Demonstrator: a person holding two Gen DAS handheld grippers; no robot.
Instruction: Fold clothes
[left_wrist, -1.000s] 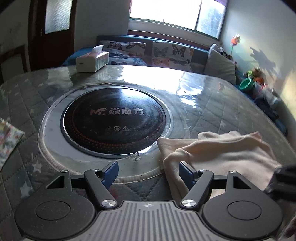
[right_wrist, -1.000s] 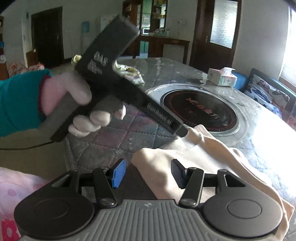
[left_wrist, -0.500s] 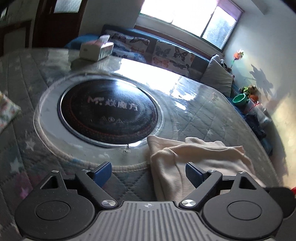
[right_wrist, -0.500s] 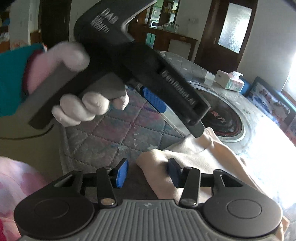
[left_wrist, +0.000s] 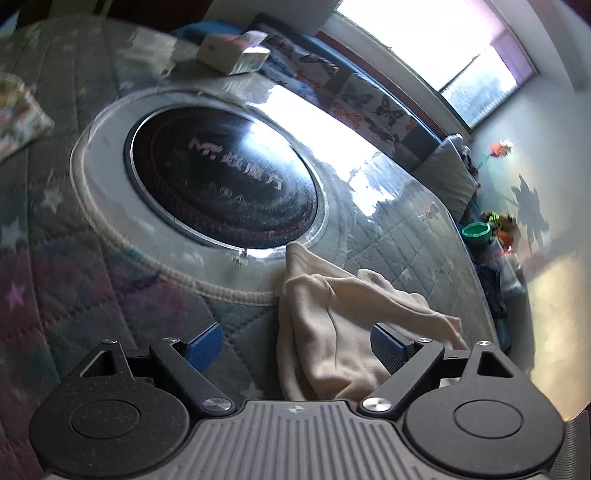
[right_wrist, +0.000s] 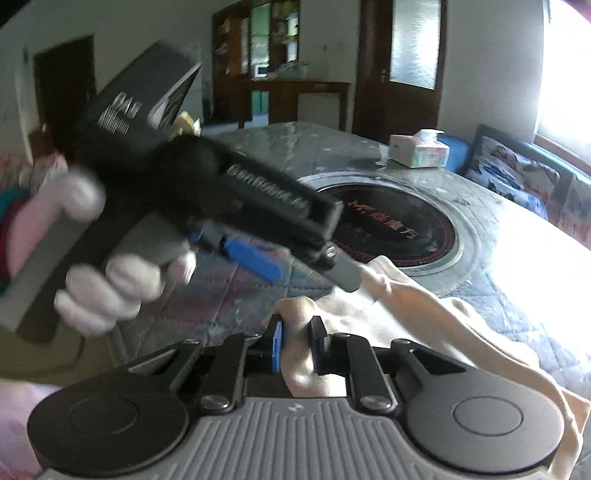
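Two grippers are working: your right gripper (right_wrist: 295, 343) is pinching a fold of the cream knit garment (right_wrist: 424, 310) lying on the quilted surface (left_wrist: 406, 236), while your left gripper (left_wrist: 295, 343) is hovering wide open just above it.

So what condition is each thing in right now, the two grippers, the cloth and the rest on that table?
Right gripper: shut on the cream garment, a fold pinched between its pads.
Left gripper: open, above the garment, gripping nothing.
Cream garment: crumpled, partly folded, lying by the cooktop.
Round cooktop: bare, nothing on it.
Tissue box: open, a tissue sticking out.
Floral cloth: lying flat at the table's edge.
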